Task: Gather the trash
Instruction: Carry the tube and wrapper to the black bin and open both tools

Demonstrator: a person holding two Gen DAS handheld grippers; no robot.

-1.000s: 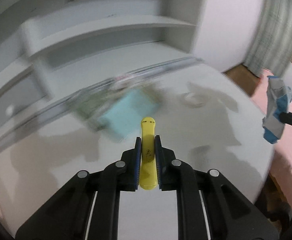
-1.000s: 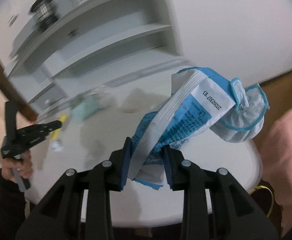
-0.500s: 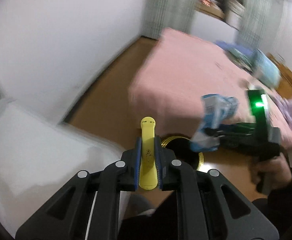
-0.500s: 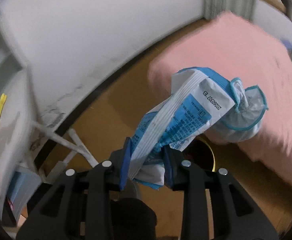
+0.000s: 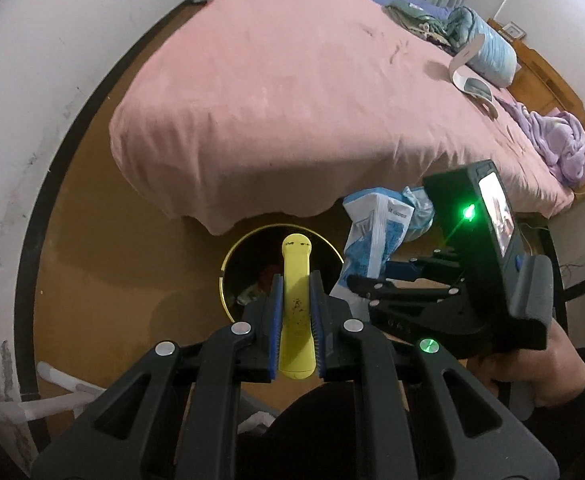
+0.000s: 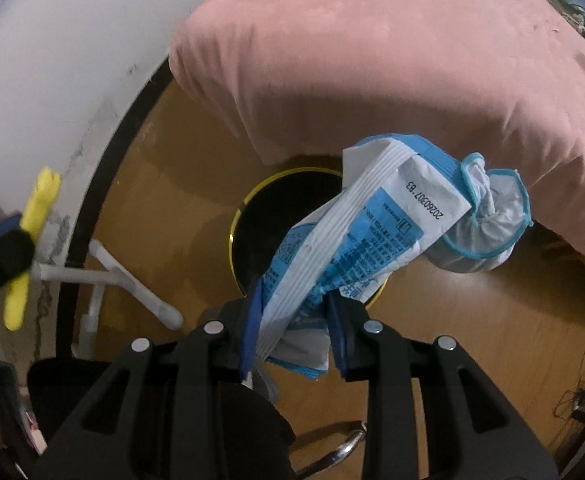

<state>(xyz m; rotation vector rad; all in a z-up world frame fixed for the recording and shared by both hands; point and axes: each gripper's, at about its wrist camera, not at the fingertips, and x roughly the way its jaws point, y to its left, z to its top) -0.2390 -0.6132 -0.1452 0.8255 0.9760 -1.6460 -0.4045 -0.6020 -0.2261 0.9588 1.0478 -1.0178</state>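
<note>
My left gripper [image 5: 295, 294] is shut on a flat yellow plastic stick [image 5: 296, 280], which points down over a round black trash bin with a gold rim [image 5: 236, 248] on the wooden floor. Some trash lies inside the bin. My right gripper [image 6: 294, 312] is shut on a crumpled blue-and-white wrapper [image 6: 356, 240] with a rolled face mask [image 6: 488, 232] tucked into its top end. The wrapper [image 5: 376, 236] hangs beside the bin's right rim in the left wrist view. In the right wrist view the bin [image 6: 252, 208] lies right below the wrapper, and the yellow stick [image 6: 32, 240] shows at far left.
A bed with a pink cover [image 5: 312, 100] overhangs the bin's far side, with pillows and clothes [image 5: 484, 52] at its far end. A white wall with a black skirting [image 5: 32, 200] runs along the left. White table legs [image 6: 108, 276] stand on the floor at lower left.
Both grippers swung away from the white table and shelves, turned downward and now hover over the bin beside the bed. Each still grips its item.
</note>
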